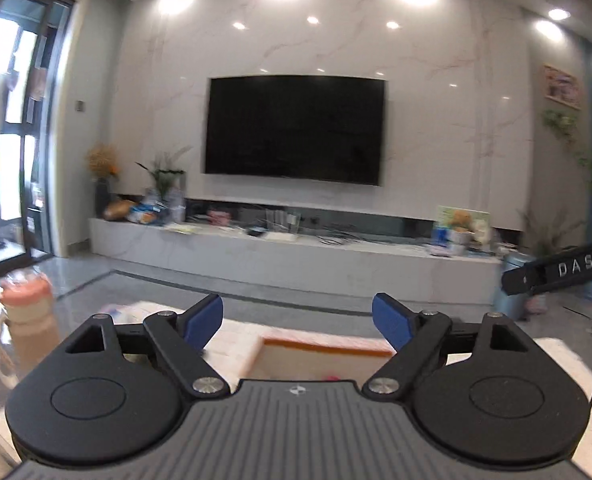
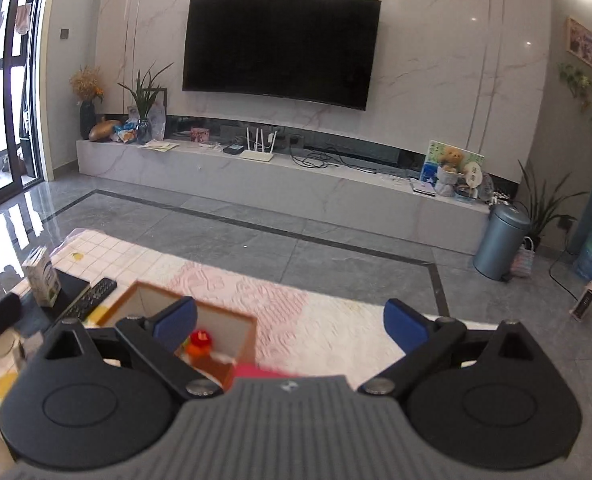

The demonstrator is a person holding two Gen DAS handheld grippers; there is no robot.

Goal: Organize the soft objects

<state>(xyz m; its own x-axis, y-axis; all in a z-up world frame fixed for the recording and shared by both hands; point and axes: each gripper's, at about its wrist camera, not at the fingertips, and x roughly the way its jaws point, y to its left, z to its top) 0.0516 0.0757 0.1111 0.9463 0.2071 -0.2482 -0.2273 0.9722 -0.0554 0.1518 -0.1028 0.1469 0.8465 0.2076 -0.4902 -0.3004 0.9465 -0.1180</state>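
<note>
My left claw (image 1: pixel 297 322) is matt black plastic with smooth blue finger pads (image 1: pixel 203 320) and bright metal pivot screws; the housing behind it is ribbed grey plastic. My right claw (image 2: pixel 289 326) has the same finish, matt black arms and blue pads (image 2: pixel 404 330). Below them I see the tabletop (image 2: pixel 320 320) covered in a soft cloth, pale pink and white, with a raised quilted texture. The box (image 2: pixel 243 344) on it looks like smooth wood or board with an orange edge. The floor (image 2: pixel 255 236) is polished grey tile, glossy enough to mirror the window. The wall (image 2: pixel 436 60) is shiny veined marble, the television (image 2: pixel 279 44) a glossy black screen, the bin (image 2: pixel 500 240) satin blue-grey metal.
</note>
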